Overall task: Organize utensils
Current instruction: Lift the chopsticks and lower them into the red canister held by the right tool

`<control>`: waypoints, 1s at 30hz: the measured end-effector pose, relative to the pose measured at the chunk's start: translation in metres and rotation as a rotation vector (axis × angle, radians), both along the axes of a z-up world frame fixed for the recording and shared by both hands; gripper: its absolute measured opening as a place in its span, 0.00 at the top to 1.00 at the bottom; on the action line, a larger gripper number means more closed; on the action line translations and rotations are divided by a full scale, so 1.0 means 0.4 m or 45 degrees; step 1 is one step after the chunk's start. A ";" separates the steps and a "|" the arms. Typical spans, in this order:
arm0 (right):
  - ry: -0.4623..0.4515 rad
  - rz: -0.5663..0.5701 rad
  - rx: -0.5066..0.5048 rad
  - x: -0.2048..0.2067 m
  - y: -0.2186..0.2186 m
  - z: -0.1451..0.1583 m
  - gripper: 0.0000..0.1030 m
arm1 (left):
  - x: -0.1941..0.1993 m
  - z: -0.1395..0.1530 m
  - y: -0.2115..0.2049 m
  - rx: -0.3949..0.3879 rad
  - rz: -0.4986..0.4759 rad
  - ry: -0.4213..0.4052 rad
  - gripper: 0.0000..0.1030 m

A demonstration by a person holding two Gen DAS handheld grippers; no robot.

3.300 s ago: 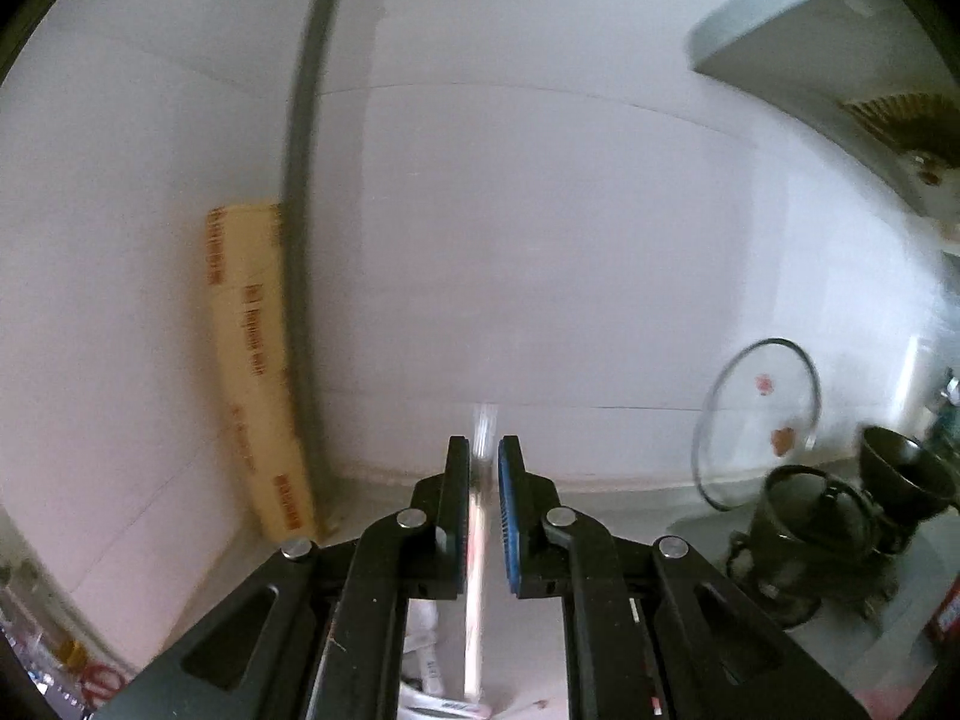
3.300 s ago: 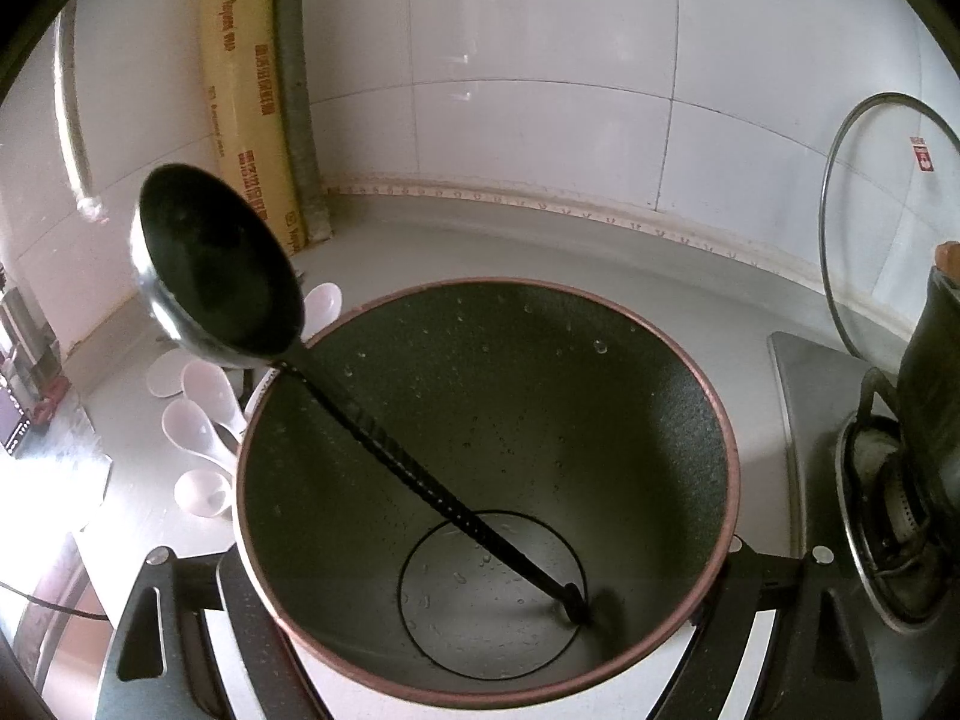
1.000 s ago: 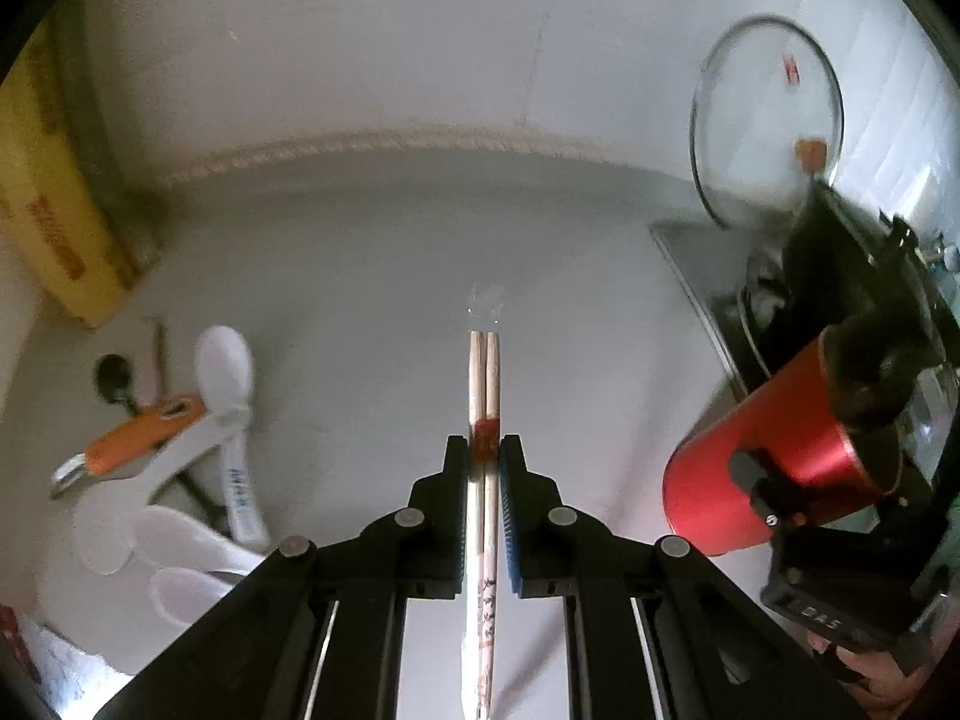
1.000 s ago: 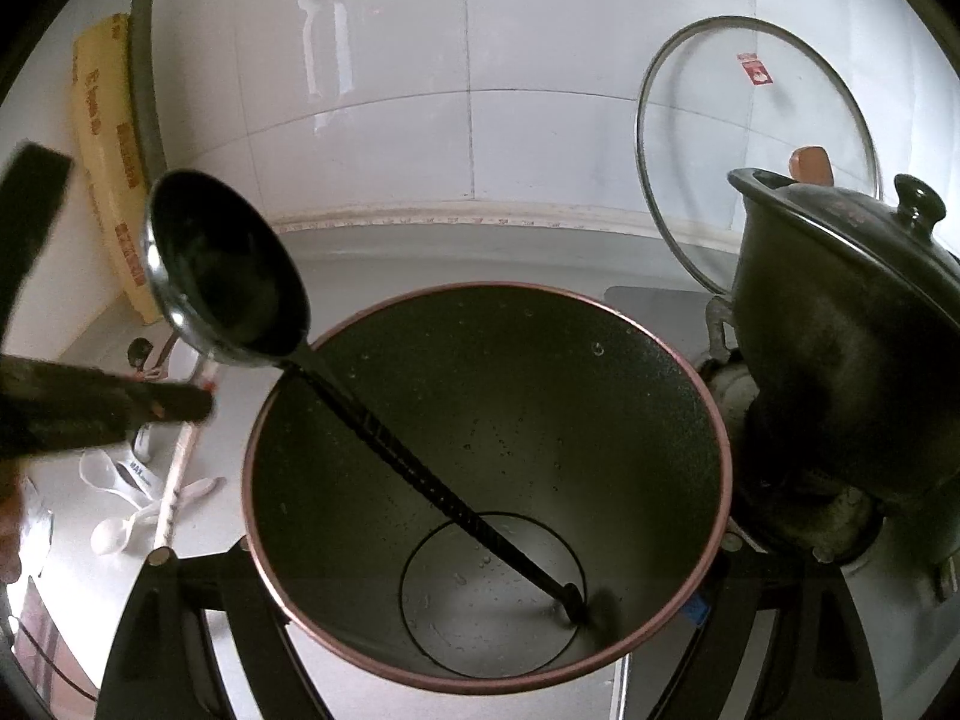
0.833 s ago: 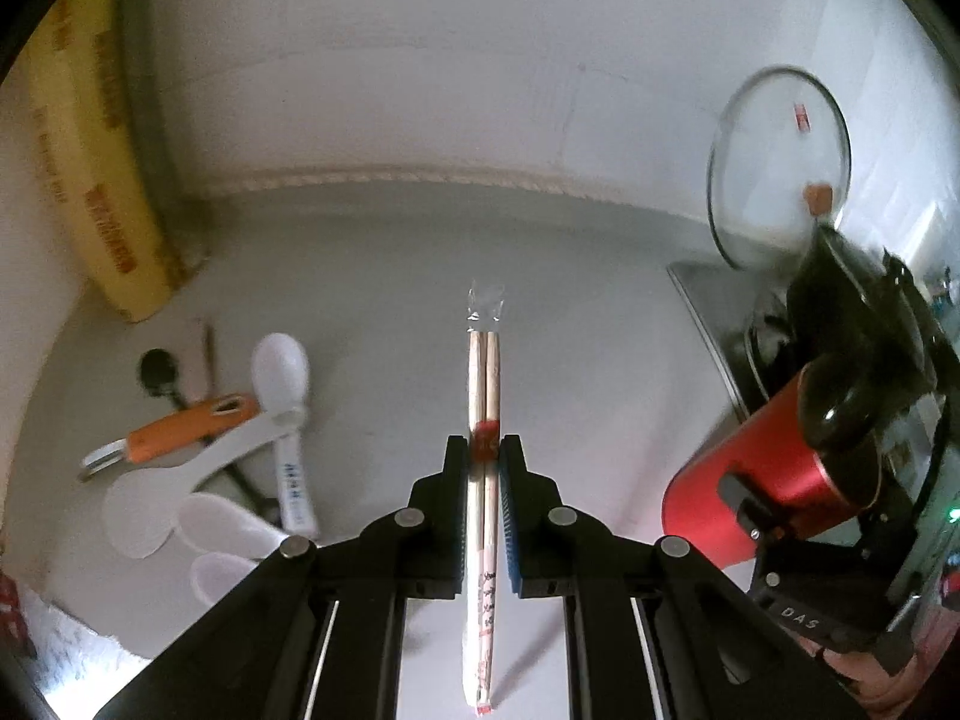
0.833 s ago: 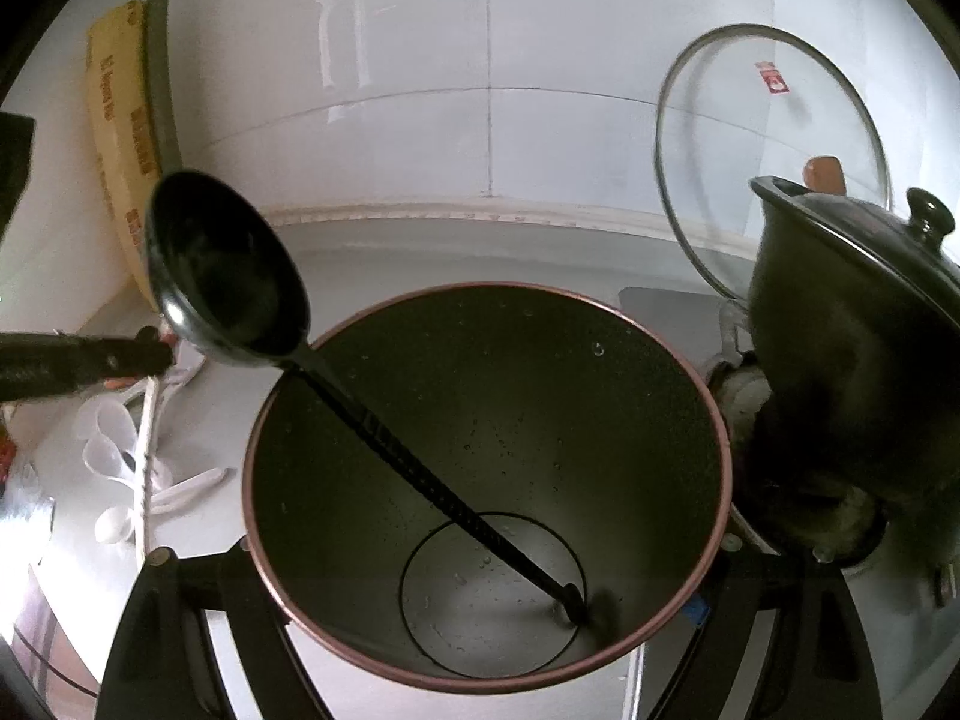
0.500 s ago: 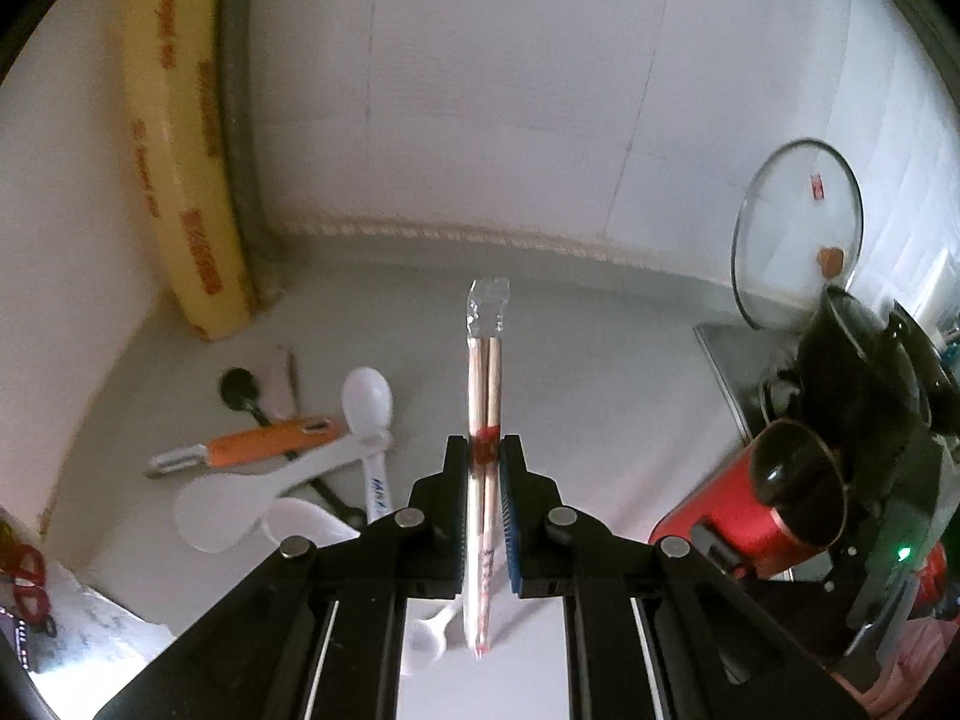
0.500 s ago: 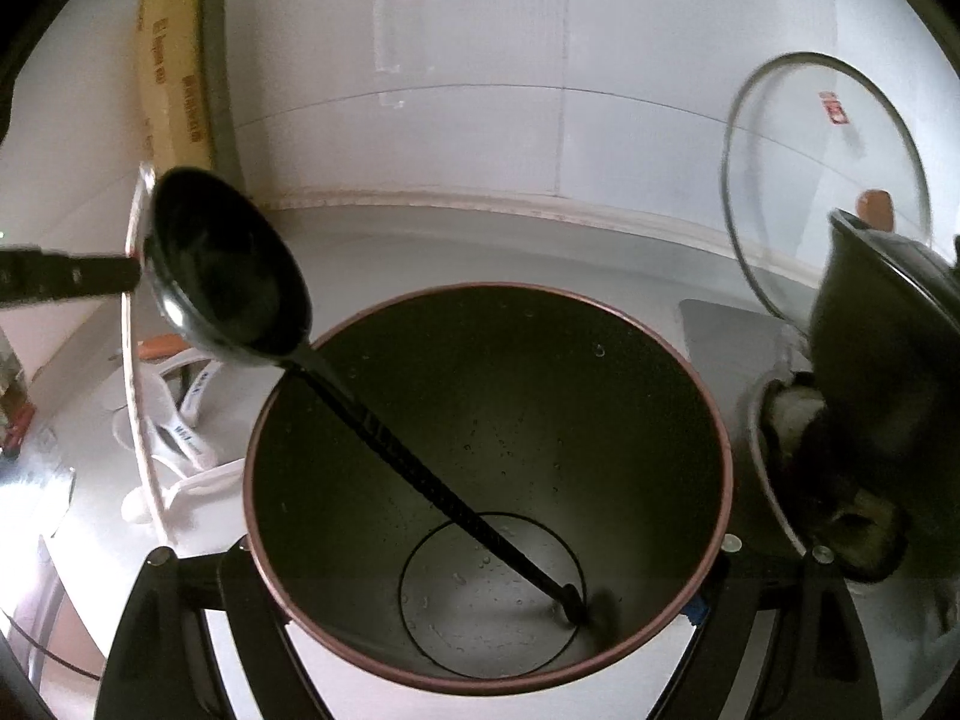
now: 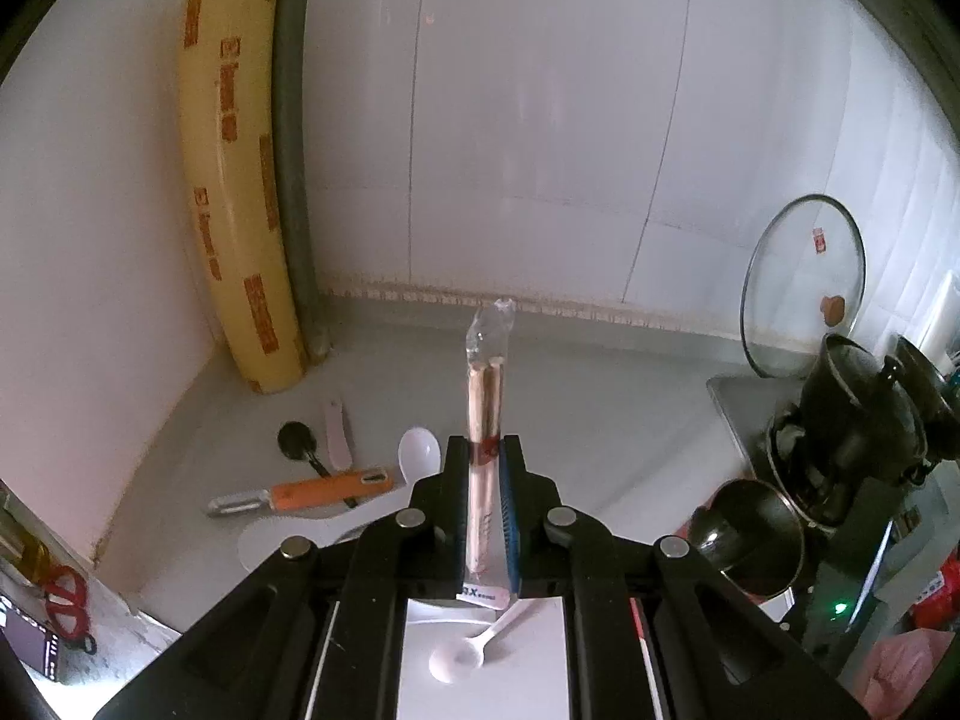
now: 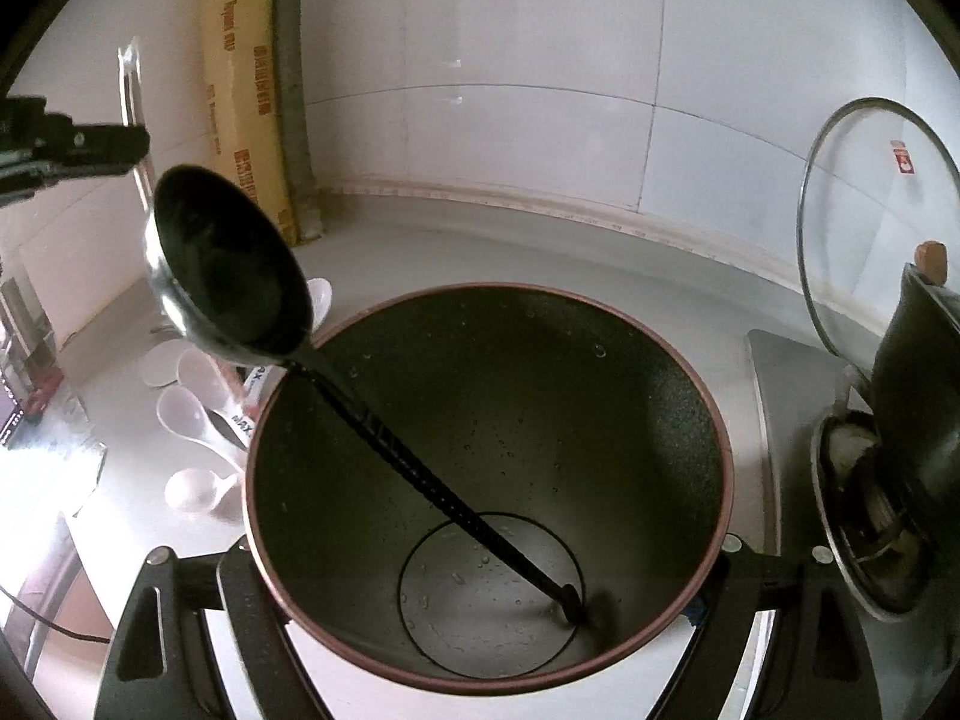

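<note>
Peeler [image 9: 312, 493], spoons [image 9: 419, 451] beside yellow roll [image 9: 240, 204]

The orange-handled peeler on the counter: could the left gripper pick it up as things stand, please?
Probably not yet: the left gripper is shut on the wrapped chopsticks, so its jaws are occupied, though the orange-handled peeler lies uncovered on the counter.

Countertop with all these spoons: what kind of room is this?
Most likely a home kitchen: tiled wall, a dark pot on a gas stove, a glass lid leaning behind it.
</note>
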State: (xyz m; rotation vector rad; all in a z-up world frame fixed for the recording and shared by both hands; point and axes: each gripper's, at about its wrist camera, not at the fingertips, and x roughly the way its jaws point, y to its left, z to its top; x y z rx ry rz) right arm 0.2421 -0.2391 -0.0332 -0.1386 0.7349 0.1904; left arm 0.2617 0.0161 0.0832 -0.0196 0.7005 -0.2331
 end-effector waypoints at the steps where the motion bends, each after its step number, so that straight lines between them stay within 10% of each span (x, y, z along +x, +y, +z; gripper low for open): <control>1: 0.000 0.004 -0.001 0.003 0.001 0.000 0.13 | -0.003 0.014 0.000 0.000 -0.005 -0.018 0.91; 17: -0.002 0.041 0.005 0.005 0.036 -0.005 0.13 | -0.084 0.278 -0.132 0.029 -0.289 -0.335 0.91; 30: 0.004 0.051 0.014 0.010 0.034 -0.006 0.13 | -0.085 0.222 -0.246 -0.006 -0.487 -0.211 0.91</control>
